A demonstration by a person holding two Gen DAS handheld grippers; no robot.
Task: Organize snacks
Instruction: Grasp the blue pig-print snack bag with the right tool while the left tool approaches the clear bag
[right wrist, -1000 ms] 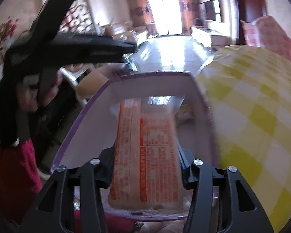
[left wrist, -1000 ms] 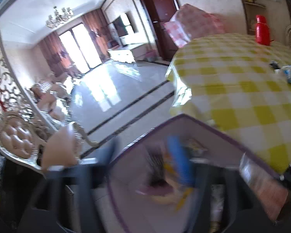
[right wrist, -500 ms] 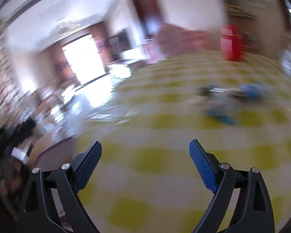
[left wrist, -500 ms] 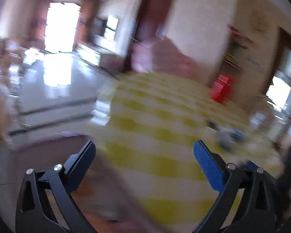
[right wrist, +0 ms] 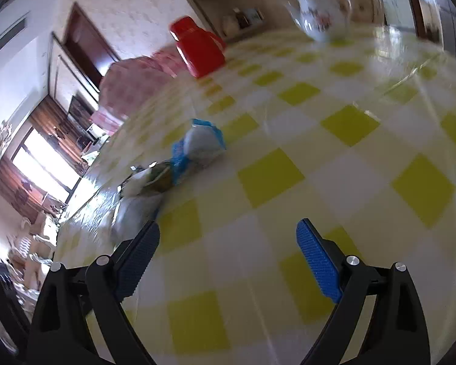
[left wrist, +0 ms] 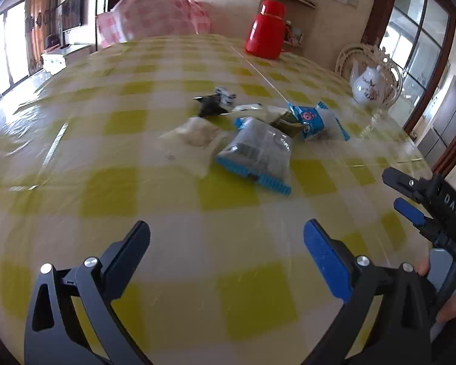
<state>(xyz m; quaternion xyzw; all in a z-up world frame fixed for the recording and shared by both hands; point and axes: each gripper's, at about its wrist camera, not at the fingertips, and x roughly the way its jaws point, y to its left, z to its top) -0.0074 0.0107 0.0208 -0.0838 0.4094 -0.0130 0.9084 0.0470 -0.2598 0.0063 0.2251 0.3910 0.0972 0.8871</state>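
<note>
Several snack packets (left wrist: 252,140) lie clustered mid-bench, well short of the far edge with its red flask (left wrist: 266,30). Left claw (left wrist: 226,240) and right claw (right wrist: 228,240) both hover spread and empty, so collecting remains unfinished.

Right gripper (right wrist: 226,243) is hanging over the table (right wrist: 364,158) with its jaws wide apart, nothing between them, just yellow-and-white checked cloth. Ahead and to the left there's a little cluster of snack packets (right wrist: 167,176): a blue-and-white one (right wrist: 199,143) farthest away, something greenish next to it, and a pale bag nearest the left finger. It's all pretty blurry. Further back a red thermos (right wrist: 199,47) stands on the table, and a white flowered teapot (right wrist: 322,15) is off to the right.
</note>
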